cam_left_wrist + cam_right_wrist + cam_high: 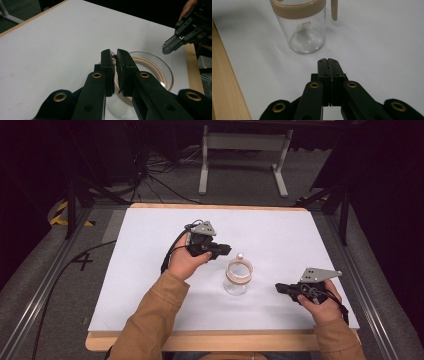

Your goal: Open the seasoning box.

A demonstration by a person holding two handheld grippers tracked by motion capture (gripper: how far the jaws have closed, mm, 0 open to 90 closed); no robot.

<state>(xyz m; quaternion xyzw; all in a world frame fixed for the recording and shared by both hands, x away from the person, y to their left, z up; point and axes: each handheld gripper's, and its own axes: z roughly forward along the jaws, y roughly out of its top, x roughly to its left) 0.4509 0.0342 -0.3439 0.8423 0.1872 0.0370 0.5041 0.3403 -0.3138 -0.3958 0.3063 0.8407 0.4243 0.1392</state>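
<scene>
A clear glass jar with a tan band around its open rim (238, 277) stood upright on the white surface (150, 270), toward the near edge. A small pale scrap (303, 26) lay inside near its bottom.

light: bright table (150, 270), dark surround | focus: soft, near claws blurred | glare: mild

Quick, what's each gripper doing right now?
Left gripper: nearly shut on something small above the jar; what it is cannot be told.
Right gripper: closed, empty.
</scene>
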